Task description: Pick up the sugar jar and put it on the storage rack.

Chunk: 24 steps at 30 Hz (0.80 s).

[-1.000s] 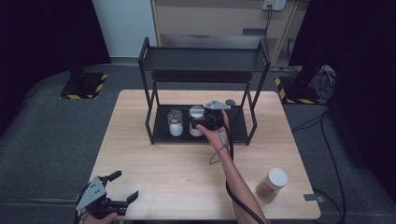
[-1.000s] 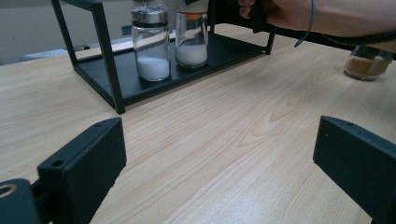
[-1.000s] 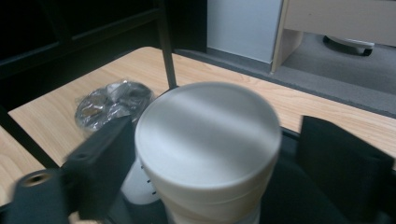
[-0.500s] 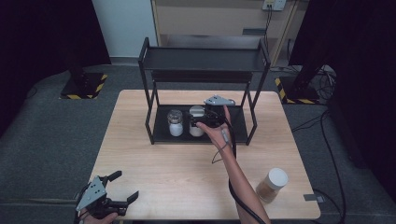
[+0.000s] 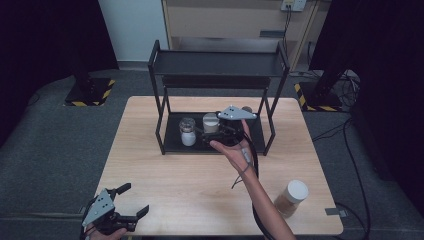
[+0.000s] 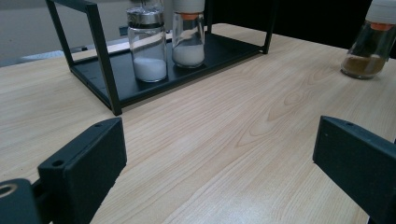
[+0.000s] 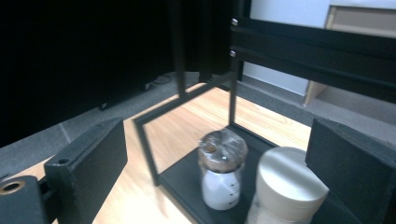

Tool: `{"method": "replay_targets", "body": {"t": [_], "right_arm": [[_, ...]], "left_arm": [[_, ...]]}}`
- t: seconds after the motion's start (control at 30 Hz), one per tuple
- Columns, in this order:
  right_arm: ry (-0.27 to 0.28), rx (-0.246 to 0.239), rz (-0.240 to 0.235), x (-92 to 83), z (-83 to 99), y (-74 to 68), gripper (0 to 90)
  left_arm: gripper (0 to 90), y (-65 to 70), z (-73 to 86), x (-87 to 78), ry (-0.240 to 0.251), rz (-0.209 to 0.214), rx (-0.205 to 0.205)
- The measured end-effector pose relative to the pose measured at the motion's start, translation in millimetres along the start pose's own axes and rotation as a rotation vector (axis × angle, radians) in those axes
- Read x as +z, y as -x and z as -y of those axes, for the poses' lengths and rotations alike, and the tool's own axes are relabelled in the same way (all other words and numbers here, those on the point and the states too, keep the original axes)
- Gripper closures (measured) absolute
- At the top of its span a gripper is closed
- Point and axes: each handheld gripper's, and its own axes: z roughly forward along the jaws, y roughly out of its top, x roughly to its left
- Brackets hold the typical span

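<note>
Right gripper [image 7: 219, 154]: jaws spread, nothing held. White-lidded jar [image 7: 290, 184] sits on rack's lower shelf [image 5: 172, 142], below and between jaws toward right one. Glass (judged rigid, slick, breakable, light); grip body under lid. Left gripper [image 6: 219, 154] released, idle.

The left claw [image 5: 131, 202] sits low at the near left, held in a hand [image 5: 107, 232], jaws spread wide. The right forearm [image 5: 262, 205] reaches forward, its hand [image 5: 234, 149] palm up, the right claw [image 5: 212, 134] also gaping.
</note>
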Motion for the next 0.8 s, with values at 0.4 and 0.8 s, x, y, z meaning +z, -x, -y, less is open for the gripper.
{"method": "replay_targets", "body": {"t": [0.4,0.8], "right_arm": [[0.048,-0.007,-0.062,-51.1,-3.5,-24.7,5.8],[0.111,-0.065,-0.030,-109.1,13.6,-48.5,5.2]], "left_arm": [[1.6,0.1,-0.2,-0.5,0.002,0.002,0.004],[1.6,0.0,0.0,-0.5,0.003,0.003,0.001]]}}
